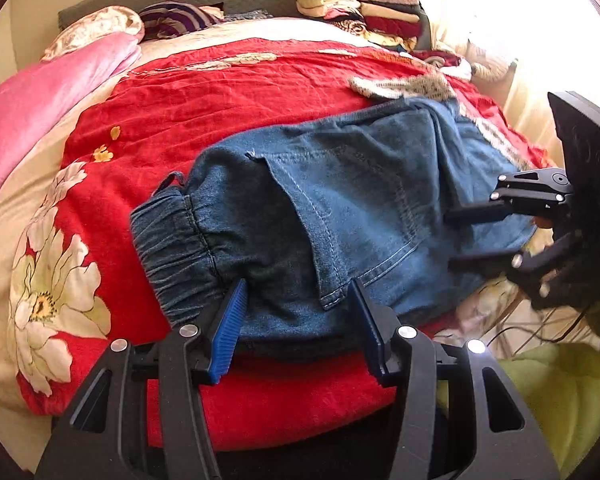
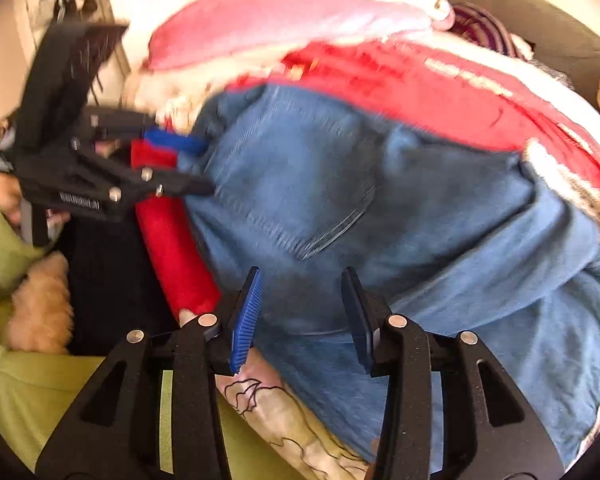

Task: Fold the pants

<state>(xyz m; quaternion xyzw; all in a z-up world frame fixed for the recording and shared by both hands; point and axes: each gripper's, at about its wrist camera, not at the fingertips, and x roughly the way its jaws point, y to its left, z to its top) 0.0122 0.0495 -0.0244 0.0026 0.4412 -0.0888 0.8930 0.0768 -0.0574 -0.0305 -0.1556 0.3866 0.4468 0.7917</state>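
Blue denim pants [image 1: 340,216] lie folded on the red floral bedspread [image 1: 204,112], elastic cuff to the left, back pocket on top. My left gripper [image 1: 300,304] is open, its blue pads at the near edge of the pants, one on each side of the pocket corner. My right gripper [image 1: 456,236] comes in from the right, open, fingers over the pants' right part. In the blurred right wrist view the pants [image 2: 380,216] fill the middle, my right gripper [image 2: 304,296] is open above the denim, and the left gripper [image 2: 198,166] is open at the pants' left edge.
A pink quilt [image 1: 40,104] and pillows [image 1: 100,28] lie at the bed's head. Stacked folded clothes [image 1: 364,12] stand at the far right. A knitted garment [image 1: 404,86] lies behind the pants. The bed's near edge [image 1: 284,408] is just below my left gripper. Green clothing [image 2: 4,240] is at left.
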